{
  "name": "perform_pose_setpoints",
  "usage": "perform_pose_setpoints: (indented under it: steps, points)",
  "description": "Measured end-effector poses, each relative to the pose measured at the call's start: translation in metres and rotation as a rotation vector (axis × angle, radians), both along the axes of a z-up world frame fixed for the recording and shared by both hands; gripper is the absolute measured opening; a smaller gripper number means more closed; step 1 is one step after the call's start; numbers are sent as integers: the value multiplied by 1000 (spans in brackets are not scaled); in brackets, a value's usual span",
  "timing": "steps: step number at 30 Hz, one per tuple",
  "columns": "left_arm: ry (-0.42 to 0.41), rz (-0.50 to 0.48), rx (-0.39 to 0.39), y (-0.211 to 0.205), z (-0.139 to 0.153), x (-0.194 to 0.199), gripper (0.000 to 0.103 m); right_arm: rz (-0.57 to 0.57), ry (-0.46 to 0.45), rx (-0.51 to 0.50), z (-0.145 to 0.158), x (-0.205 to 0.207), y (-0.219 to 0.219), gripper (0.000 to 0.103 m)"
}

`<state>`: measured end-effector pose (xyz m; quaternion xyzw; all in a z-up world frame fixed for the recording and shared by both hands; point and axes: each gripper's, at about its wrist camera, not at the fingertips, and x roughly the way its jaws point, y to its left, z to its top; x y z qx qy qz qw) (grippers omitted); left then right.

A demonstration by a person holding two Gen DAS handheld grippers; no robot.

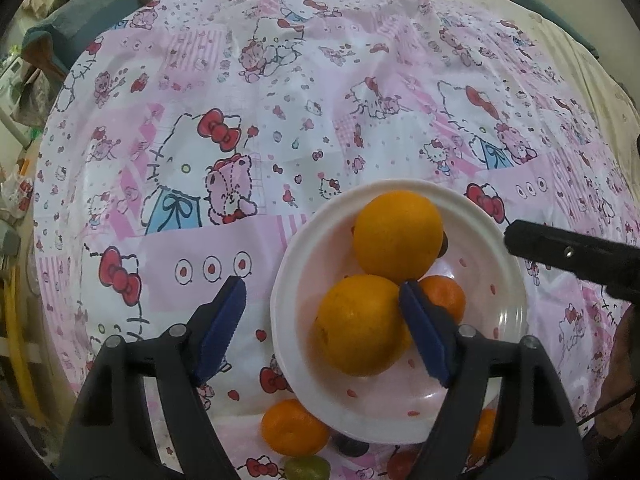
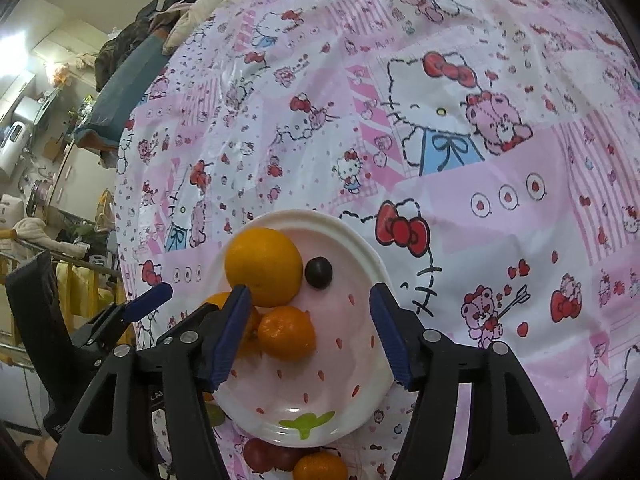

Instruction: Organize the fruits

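Note:
A white strawberry-print plate [image 1: 508, 320] [image 2: 360, 412] holds two large oranges [image 1: 398, 236] [image 1: 358, 324] [image 2: 262, 266], a small tangerine [image 1: 446, 296] [image 2: 286, 332] and a dark plum [image 2: 319, 273]. My left gripper [image 1: 320, 332] is open just above the plate, its right pad [image 1: 424, 332] beside the near orange, which is not gripped. My right gripper [image 2: 310, 336] is open above the plate, over the tangerine; it also shows at the right in the left wrist view [image 1: 560, 252].
Loose fruit lies on the pink Hello Kitty tablecloth [image 1: 280, 100] [image 2: 480, 140] in front of the plate: a tangerine [image 1: 294, 428] [image 2: 320, 466], a green fruit [image 1: 306, 468], a dark plum [image 1: 352, 446] and red fruits [image 2: 264, 456]. Room clutter lies beyond the table's left edge.

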<state>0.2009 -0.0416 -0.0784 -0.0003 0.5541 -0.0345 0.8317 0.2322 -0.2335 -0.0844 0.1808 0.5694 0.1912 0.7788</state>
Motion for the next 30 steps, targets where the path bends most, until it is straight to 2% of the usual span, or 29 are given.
perform_pose_setpoints:
  steps: [17,30]
  points:
    - [-89,35,-17,17,38,-38,76,-7,-97,1,44,-49,-10,74]
    - [-120,84,-50,40,61,-82,76,-22,-113,-11,50,-100,-21,74]
